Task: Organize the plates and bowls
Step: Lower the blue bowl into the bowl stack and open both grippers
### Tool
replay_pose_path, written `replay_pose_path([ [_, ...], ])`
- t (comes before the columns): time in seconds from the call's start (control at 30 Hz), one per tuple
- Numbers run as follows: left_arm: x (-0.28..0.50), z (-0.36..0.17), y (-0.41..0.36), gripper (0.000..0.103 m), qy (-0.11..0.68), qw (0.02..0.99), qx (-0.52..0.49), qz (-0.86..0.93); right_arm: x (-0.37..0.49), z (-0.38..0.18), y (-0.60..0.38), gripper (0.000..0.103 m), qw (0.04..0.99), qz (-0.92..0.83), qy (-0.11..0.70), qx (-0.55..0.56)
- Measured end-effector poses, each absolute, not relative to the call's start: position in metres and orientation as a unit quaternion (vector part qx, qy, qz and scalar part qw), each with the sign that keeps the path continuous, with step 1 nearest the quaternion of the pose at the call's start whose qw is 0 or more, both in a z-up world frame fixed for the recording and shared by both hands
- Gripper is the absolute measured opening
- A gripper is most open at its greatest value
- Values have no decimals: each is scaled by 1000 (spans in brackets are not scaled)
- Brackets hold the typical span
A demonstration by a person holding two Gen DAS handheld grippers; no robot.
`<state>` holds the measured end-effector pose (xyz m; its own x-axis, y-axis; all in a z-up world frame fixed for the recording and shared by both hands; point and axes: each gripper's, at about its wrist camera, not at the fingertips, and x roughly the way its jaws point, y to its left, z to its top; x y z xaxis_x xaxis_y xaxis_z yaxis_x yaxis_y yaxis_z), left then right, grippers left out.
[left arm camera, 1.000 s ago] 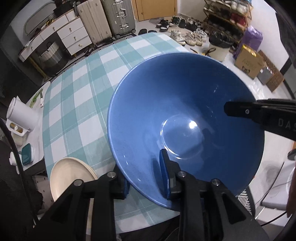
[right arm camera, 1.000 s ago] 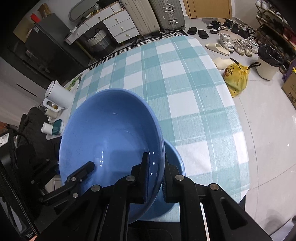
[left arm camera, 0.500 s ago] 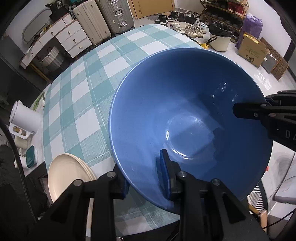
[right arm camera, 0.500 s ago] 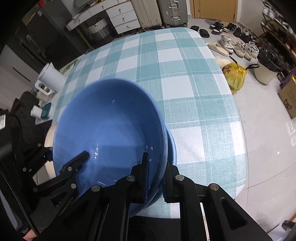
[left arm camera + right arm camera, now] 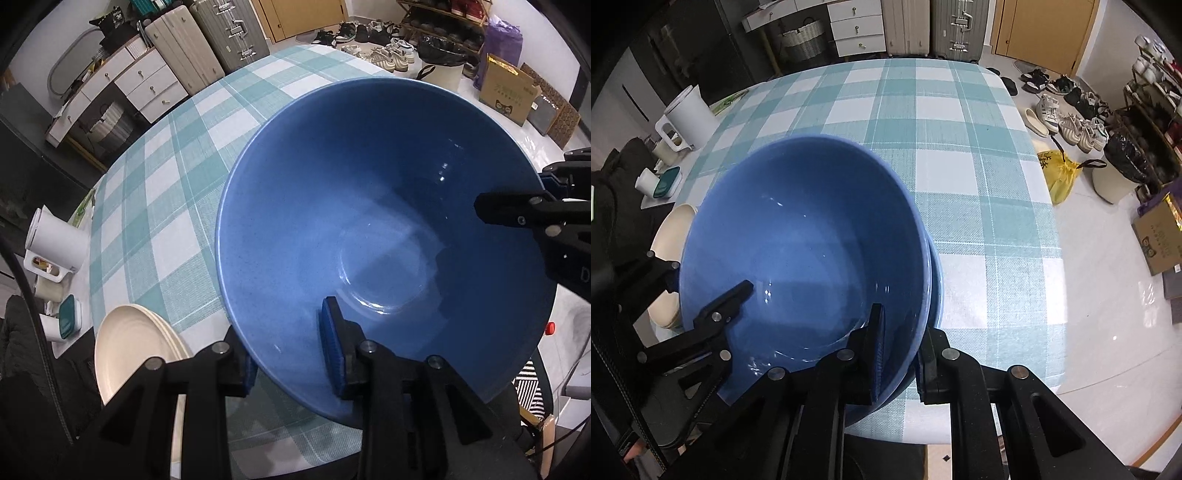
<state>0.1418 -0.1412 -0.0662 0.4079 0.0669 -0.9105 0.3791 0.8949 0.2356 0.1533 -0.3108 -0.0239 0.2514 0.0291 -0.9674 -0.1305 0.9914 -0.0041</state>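
- Your left claw (image 5: 291, 345) is matte black, its two arms built as open triangular frames.
- Round silver screws sit at each joint of those frames.
- Blue ribbed pads line its fingertips (image 5: 332, 347).
- Your right claw (image 5: 899, 350) has the same black build, silver screws and blue pad faces.
- White lettering marks its side, partly cut off.

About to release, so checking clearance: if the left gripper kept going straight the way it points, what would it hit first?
The left gripper straddles the blue bowl, jaws opening around its rim. Straight on, its inner finger would likely meet the bowl's inside wall first; the outer finger, probably the checked tablecloth. Depth is unclear.
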Motion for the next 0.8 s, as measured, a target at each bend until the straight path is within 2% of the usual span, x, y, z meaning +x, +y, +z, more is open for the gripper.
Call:
replay_pose_path([
  [0.37, 142, -68, -141, 34, 532, 813, 214, -99, 152, -10, -318, 13, 801, 49, 596, -27],
  [0.63, 138, -55, -127, 43, 511, 833, 186, -98, 149, 12, -340, 15, 821, 46, 568, 36],
  [0.8, 128, -39, -112, 47, 483, 861, 129, -93, 134, 34, -346, 15, 844, 64, 525, 85],
])
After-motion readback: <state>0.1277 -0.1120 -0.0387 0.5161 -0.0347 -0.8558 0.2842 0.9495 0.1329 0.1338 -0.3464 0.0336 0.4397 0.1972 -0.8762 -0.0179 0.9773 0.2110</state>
